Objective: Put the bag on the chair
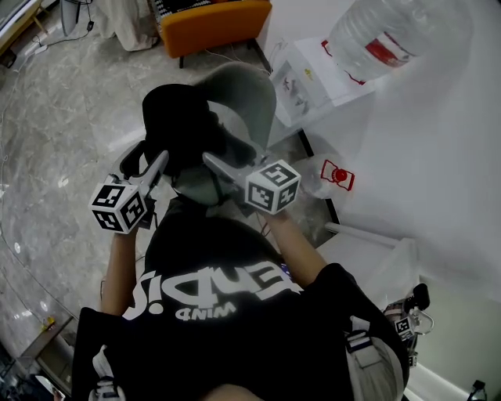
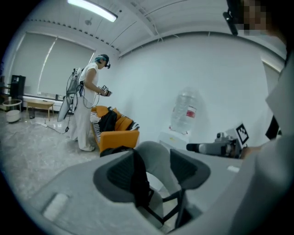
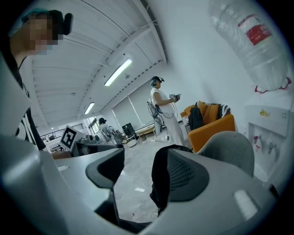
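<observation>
A black bag [image 1: 184, 125] rests on the grey chair [image 1: 249, 92] in front of me in the head view. My left gripper [image 1: 155, 171] reaches its near left side and my right gripper [image 1: 215, 163] its near right side. In the left gripper view, the left gripper [image 2: 154, 167] has a black strap [image 2: 139, 181] lying against its left pad, with a gap to the right pad. The right gripper [image 3: 144, 172] has black bag fabric [image 3: 158, 183] against its right pad, and its left pad stands apart. The chair's grey back [image 2: 158, 158] shows behind the jaws.
An orange sofa [image 1: 215, 23] stands beyond the chair. A white water dispenser [image 1: 313, 82] with a large bottle [image 1: 391, 35] is against the wall at right. Another person [image 2: 87, 105] with grippers stands by the sofa. The floor is marbled stone.
</observation>
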A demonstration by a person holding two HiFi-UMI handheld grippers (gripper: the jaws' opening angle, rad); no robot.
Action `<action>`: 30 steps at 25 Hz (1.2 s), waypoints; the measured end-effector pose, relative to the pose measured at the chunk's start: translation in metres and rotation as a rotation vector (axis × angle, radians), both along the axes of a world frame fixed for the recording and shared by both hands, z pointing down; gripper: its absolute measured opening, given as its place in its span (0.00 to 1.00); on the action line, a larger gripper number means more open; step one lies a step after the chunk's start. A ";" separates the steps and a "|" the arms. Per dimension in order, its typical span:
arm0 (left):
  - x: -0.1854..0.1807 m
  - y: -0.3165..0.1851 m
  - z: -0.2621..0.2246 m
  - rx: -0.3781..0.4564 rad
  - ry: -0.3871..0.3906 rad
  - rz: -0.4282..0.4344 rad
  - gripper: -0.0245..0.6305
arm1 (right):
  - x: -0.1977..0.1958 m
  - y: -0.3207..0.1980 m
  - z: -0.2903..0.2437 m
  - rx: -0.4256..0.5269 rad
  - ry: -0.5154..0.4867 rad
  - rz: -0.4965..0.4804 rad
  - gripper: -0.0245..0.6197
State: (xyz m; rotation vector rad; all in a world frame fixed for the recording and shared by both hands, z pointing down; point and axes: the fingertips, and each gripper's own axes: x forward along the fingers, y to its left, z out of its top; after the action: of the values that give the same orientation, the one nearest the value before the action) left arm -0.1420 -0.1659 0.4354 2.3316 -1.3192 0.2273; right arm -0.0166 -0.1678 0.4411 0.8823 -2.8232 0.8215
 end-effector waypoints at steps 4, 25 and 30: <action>0.005 0.027 -0.005 0.033 -0.008 -0.017 0.22 | 0.020 0.027 -0.009 0.048 -0.049 0.040 0.26; 0.013 0.076 0.042 0.065 -0.071 -0.177 0.04 | 0.088 0.051 0.040 0.051 0.086 0.261 0.04; 0.017 0.079 0.041 0.062 -0.054 -0.173 0.04 | 0.089 0.052 0.041 0.060 0.101 0.262 0.04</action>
State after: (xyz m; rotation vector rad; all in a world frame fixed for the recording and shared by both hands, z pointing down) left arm -0.1250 -0.0870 0.4764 2.2589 -1.5659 0.1988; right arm 0.0726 -0.1158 0.4823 1.2851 -2.6933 0.6978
